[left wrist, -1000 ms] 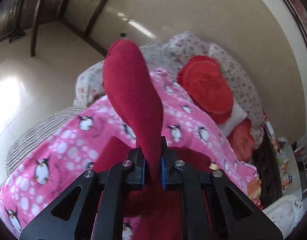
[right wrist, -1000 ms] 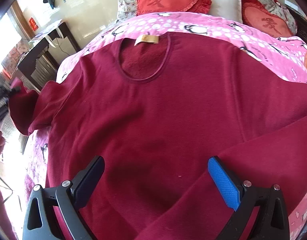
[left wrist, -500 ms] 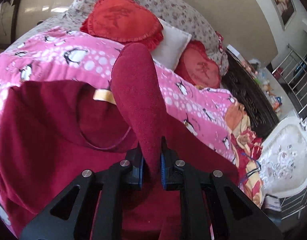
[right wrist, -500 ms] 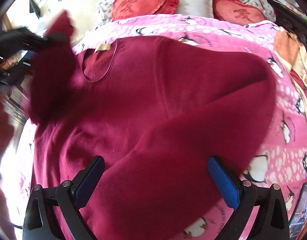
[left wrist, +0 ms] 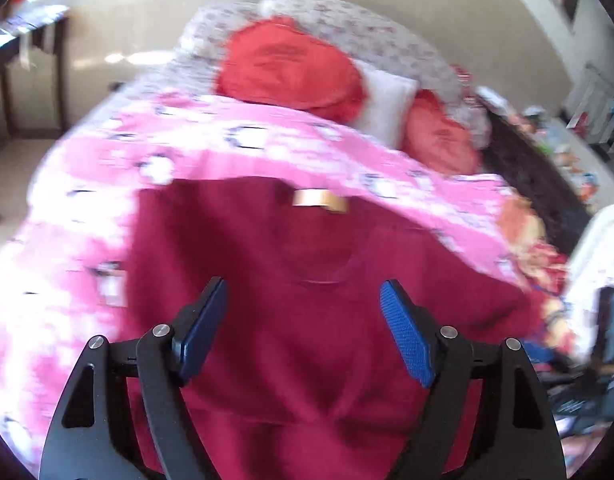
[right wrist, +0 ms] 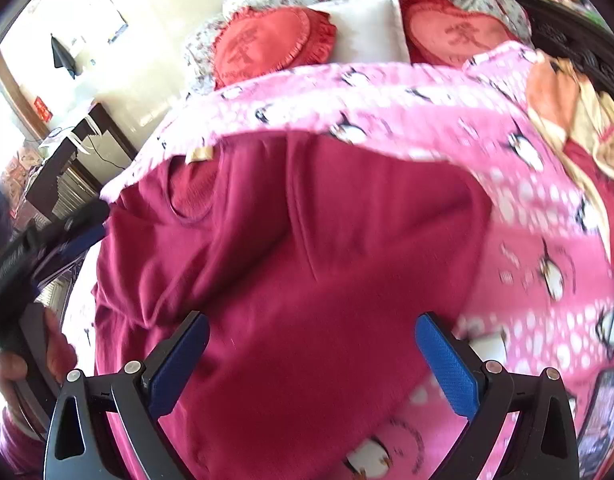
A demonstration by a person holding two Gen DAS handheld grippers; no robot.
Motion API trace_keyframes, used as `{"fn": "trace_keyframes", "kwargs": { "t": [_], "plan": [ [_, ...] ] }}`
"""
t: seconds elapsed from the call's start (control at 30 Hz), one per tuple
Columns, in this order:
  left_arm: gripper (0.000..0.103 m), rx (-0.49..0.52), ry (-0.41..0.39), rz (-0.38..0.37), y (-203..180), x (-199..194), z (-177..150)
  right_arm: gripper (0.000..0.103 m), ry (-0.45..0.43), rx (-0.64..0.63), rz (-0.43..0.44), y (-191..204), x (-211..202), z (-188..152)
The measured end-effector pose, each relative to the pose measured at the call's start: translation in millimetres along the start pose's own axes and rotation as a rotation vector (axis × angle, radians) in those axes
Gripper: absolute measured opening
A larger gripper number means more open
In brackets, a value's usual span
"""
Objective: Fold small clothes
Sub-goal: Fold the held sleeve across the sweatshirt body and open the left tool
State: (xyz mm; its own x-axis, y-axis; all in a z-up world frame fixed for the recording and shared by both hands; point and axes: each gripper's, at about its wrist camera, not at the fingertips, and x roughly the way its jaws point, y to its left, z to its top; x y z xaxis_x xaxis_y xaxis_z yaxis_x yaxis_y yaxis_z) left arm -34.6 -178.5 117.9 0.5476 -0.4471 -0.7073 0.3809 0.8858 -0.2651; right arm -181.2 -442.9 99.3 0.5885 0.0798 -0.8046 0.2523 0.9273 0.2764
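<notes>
A dark red long-sleeved top (left wrist: 291, 320) lies front up on a pink penguin blanket (left wrist: 87, 248), its neck label (left wrist: 321, 199) toward the pillows. Both sleeves lie folded in over the body. My left gripper (left wrist: 303, 300) is open and empty above the chest, just below the neckline. In the right wrist view the top (right wrist: 307, 264) fills the middle and my right gripper (right wrist: 313, 334) is open and empty over its lower part. The left gripper (right wrist: 81, 226) shows there at the left edge, beside the top's shoulder.
Two red heart cushions (right wrist: 271, 46) and a white pillow (right wrist: 367, 28) lie at the bed's head. A dark desk (right wrist: 67, 160) stands left of the bed. An orange patterned cloth (right wrist: 567, 100) lies at the blanket's right. The pink blanket (right wrist: 527, 240) shows bare right of the top.
My left gripper carried the left sleeve across over the top's body, then opened and let it go. The right gripper stayed open and shifted slightly over the top.
</notes>
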Motion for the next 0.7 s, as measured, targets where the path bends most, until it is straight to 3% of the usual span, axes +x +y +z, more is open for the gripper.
{"fn": "trace_keyframes", "kwargs": {
  "t": [0.13,0.33,0.43,0.57,0.63,0.7],
  "plan": [
    [0.079,-0.034,0.034,0.174,38.4,9.7,-14.9,0.102,-0.036,-0.069,0.008,30.4,15.6,24.0],
    [0.079,-0.062,0.131,0.257,66.2,37.3,-42.9,0.097,-0.075,-0.171,-0.067,78.0,57.3,65.1],
    [0.079,-0.082,0.135,0.262,72.6,39.6,-51.3,0.095,-0.035,-0.187,-0.149,91.2,95.2,82.2],
    [0.079,-0.057,0.129,0.276,70.3,42.9,-55.7,0.065,0.052,-0.188,-0.196,85.8,139.5,86.5],
    [0.079,-0.054,0.127,0.274,69.8,44.2,-56.0,0.059,0.014,-0.195,-0.170,81.8,133.3,83.7],
    [0.079,-0.058,0.123,0.271,71.3,45.4,-55.6,0.027,0.011,-0.192,-0.117,74.1,121.1,82.7]
  ]
}}
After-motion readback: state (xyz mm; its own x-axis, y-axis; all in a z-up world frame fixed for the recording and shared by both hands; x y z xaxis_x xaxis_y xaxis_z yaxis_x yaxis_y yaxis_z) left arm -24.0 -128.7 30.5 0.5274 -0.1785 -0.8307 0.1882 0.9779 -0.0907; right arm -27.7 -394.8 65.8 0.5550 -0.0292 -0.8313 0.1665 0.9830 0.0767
